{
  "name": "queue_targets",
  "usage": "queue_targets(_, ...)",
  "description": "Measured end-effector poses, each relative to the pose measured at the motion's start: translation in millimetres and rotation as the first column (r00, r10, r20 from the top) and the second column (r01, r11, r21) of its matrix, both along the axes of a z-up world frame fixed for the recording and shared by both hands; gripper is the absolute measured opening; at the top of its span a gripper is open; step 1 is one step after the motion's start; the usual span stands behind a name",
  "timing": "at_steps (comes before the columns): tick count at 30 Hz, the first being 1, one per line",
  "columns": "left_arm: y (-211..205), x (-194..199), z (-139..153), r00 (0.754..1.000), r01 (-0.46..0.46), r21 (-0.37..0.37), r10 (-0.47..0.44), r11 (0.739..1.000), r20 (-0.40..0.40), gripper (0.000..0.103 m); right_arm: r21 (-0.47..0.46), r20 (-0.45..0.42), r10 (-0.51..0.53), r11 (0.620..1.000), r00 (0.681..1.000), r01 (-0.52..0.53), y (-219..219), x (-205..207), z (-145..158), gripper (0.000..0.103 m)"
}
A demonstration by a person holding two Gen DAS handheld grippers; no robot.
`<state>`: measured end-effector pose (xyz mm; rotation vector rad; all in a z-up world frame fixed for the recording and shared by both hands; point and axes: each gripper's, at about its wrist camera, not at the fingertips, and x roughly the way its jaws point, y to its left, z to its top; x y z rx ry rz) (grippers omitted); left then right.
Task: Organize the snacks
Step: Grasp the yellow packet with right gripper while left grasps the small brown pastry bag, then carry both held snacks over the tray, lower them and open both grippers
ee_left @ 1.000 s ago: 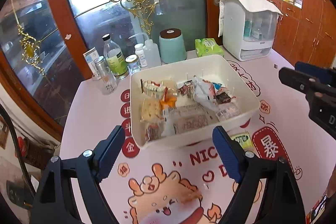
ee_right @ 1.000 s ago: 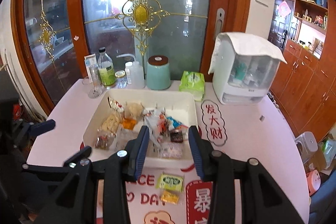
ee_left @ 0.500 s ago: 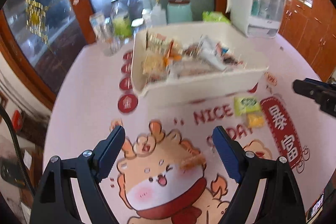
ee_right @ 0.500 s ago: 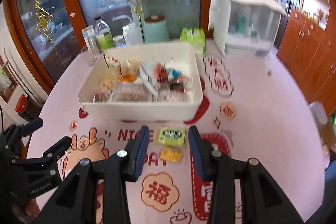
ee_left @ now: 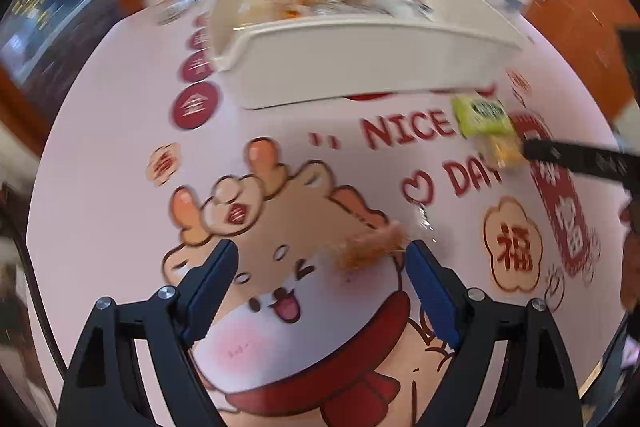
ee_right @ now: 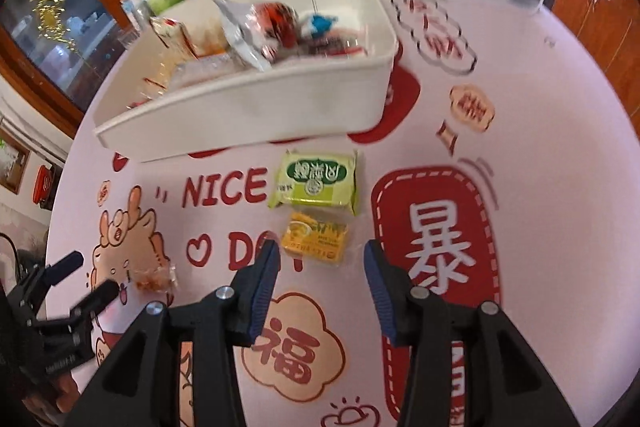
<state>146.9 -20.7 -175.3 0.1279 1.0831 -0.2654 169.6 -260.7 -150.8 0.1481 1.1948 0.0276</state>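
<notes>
right wrist: spread right gripper faces yellow packet, long axis crosswise.

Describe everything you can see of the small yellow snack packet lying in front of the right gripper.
The yellow snack packet is a small, roughly square pouch in clear glossy wrap with green and yellow print. It lies flat on the pink printed tablecloth, outside the white bin, just below the larger green packet, edges close or touching. The open right gripper sits just short of it, fingers either side, not gripping. In the left view it looks blurred.
</notes>
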Motion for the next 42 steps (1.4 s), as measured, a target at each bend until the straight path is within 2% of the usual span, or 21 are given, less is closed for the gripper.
queue_targets(4,-23,4,-10,0.990,0.144,0.070,-0.144,0.987,-0.003,0.085,0.022,-0.036,-0.026,0.999,0.999,0.027,-4,10,-15,0.045)
queue_targets(6,-32,6,-16,0.982,0.189,0.099,-0.189,0.977,-0.011,0.085,0.027,-0.045,-0.030,0.999,0.999,0.031,-3,15,-20,0.045)
queue_targets(9,-41,13,-24,0.976,0.218,0.123,-0.217,0.968,-0.027,0.085,0.040,-0.046,-0.024,0.999,0.999,0.026,2,20,-25,0.049)
queue_targets(11,-43,18,-28,0.976,0.215,0.109,-0.211,0.970,-0.047,0.083,0.033,-0.045,-0.023,0.999,0.999,0.025,6,23,-26,0.052)
queue_targets(13,-42,26,-32,0.978,0.198,0.072,-0.193,0.978,-0.076,0.071,0.015,-0.051,-0.024,1.000,0.998,0.025,10,26,-28,0.055)
queue_targets(15,-40,32,-35,0.979,0.183,0.039,-0.178,0.982,-0.099,0.066,-0.004,-0.058,-0.029,1.000,0.998,0.029,15,28,-30,0.056)
queue_targets(18,-42,34,-33,0.980,0.182,0.041,-0.178,0.982,-0.089,0.055,-0.031,-0.045,-0.025,0.999,0.999,0.024,23,30,-31,0.058)
queue_targets(20,-42,33,-31,0.980,0.183,0.038,-0.180,0.982,-0.082,0.042,-0.069,-0.044,-0.017,0.998,0.999,0.014,29,30,-33,0.058)
queue_targets(22,-41,33,-29,0.981,0.177,0.016,-0.175,0.984,-0.084,0.019,-0.108,-0.041,-0.003,0.994,0.999,-0.001,36,29,-33,0.058)
queue_targets(23,-40,33,-29,0.981,0.172,0.006,-0.170,0.985,-0.088,0.018,-0.120,-0.036,0.002,0.993,0.999,-0.006,39,28,-34,0.057)
queue_targets(25,-34,33,-28,0.984,0.145,-0.029,-0.148,0.989,-0.097,0.018,-0.115,-0.023,0.021,0.993,1.000,-0.023,45,25,-32,0.042)
queue_targets(32,-11,26,-27,0.990,0.069,-0.109,-0.081,0.992,-0.119,0.017,-0.128,0.000,0.033,0.991,0.999,-0.033,59,17,-27,0.036)
queue_targets(33,-8,24,-26,0.990,0.058,-0.115,-0.071,0.992,-0.120,0.017,-0.122,0.012,0.039,0.992,0.999,-0.037,59,14,-23,0.032)
queue_targets(34,-5,23,-23,0.991,0.048,-0.119,-0.062,0.992,-0.117,0.017,-0.107,0.025,0.047,0.993,0.999,-0.044,62,9,-20,0.018)
queue_targets(42,4,10,9,0.998,0.016,-0.152,-0.026,0.988,-0.065,0.017,-0.079,0.043,0.089,0.993,0.995,-0.086,73,-18,-7,0.018)
